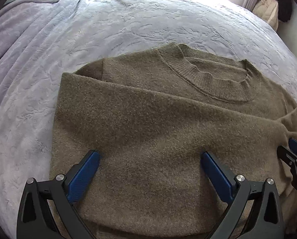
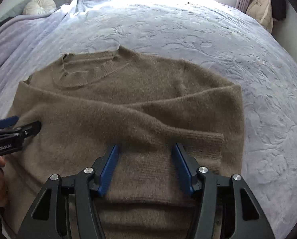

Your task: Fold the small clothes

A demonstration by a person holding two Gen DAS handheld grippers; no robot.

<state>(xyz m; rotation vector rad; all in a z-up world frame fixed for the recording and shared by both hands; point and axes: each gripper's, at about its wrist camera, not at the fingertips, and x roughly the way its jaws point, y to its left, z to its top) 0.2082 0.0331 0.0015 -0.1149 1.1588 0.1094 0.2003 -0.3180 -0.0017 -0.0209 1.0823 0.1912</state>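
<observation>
On the pale lavender embossed bedspread (image 1: 128, 16), a fuzzy olive-brown knitted sweater (image 1: 148, 119) is being kept flat, both sleeves folded across its chest. At its left side, the left gripper (image 1: 150, 156) is being held with jaws wide apart over the fabric. Further right, the right gripper (image 2: 146, 149) is being held likewise parted above the ribbed cuff (image 2: 208, 139).

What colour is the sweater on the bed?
The sweater is olive-brown, plain with no pattern; the left wrist view shows it best.
</observation>
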